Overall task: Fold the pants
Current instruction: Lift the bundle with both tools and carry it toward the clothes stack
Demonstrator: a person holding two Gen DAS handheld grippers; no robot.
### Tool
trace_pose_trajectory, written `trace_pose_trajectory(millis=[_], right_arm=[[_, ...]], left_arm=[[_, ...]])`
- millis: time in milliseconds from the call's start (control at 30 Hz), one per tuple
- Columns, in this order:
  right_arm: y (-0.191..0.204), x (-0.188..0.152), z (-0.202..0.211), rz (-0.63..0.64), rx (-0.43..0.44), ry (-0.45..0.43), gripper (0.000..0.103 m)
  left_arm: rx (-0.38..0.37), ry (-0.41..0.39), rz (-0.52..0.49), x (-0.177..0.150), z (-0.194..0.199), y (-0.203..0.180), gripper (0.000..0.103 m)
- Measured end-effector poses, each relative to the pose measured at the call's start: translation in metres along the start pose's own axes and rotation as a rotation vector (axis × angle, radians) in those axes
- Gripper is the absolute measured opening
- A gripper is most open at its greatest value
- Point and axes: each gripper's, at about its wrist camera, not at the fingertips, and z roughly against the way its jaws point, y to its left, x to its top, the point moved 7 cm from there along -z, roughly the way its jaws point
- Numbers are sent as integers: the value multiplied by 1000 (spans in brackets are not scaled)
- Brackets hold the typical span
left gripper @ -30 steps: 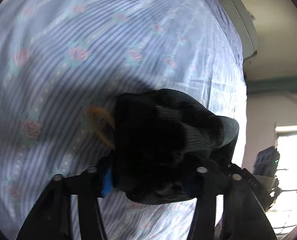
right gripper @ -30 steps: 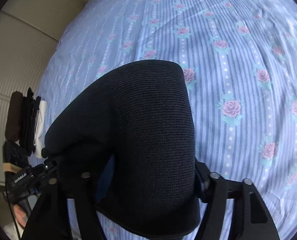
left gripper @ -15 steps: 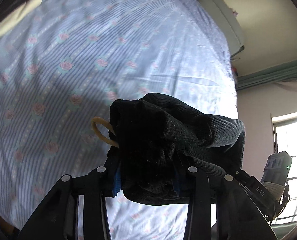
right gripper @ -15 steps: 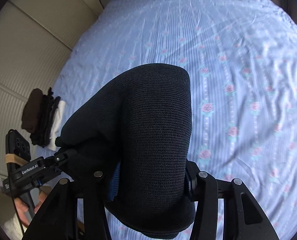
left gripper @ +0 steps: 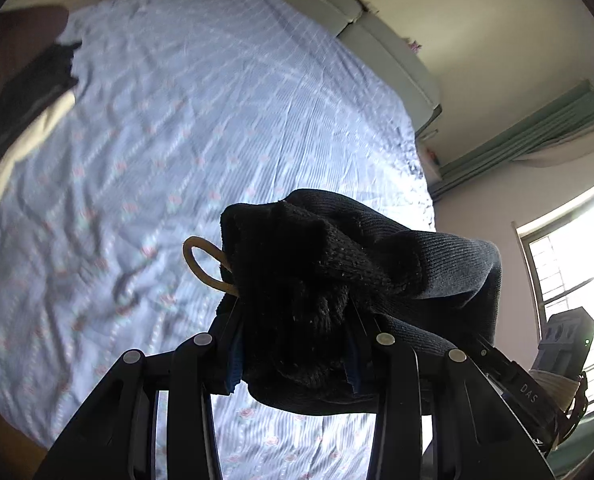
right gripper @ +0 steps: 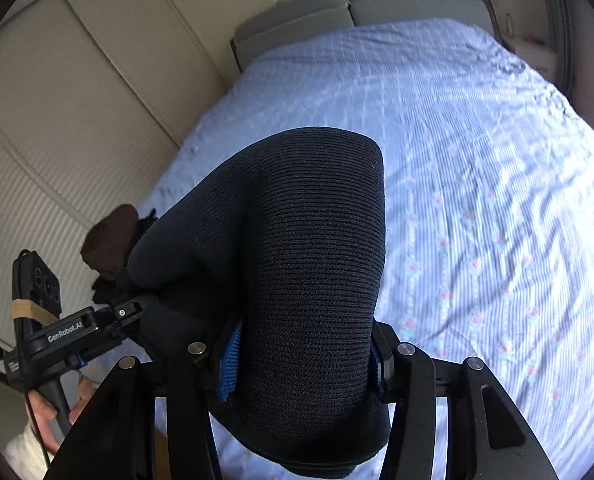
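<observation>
The pants are black ribbed knit. My left gripper (left gripper: 293,356) is shut on a bunched end of the pants (left gripper: 317,272), with a tan drawstring loop (left gripper: 201,260) sticking out on the left. My right gripper (right gripper: 303,356) is shut on a smooth folded part of the pants (right gripper: 297,240). Both hold the garment up in the air above the blue striped flowered bed sheet (right gripper: 477,160). The left gripper also shows in the right wrist view (right gripper: 97,328), at the left, close by. The fabric hides the fingertips of both.
A stack of folded dark and white clothes (left gripper: 21,92) lies at the bed's left edge, also in the right wrist view (right gripper: 113,244). Grey headboard cushions (right gripper: 357,8) stand at the far end. Wardrobe doors (right gripper: 57,120) are on the left, a window (left gripper: 569,264) on the right.
Both grippers have risen with the pants, away from the sheet. More of the bed, headboard and room has come into view. The grips have not changed.
</observation>
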Motion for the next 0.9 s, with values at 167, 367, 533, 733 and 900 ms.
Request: trace_pose_trajectory(millis=[167, 367, 533, 733, 900], right_arm=[[41, 5, 12, -23, 0, -62, 51], [110, -3, 1, -89, -27, -132, 51], [162, -3, -14, -105, -13, -137, 50], [219, 16, -31, -33, 36, -145, 51], [266, 25, -49, 18, 73, -140, 51]], left_arm=[[-18, -22, -59, 31, 40, 19, 38], [-42, 4, -146, 74, 85, 59, 38], [-31, -26, -153, 100, 123, 93, 38], [-21, -110, -91, 123, 171, 140, 38], [-14, -173, -55, 148, 209, 174, 38]])
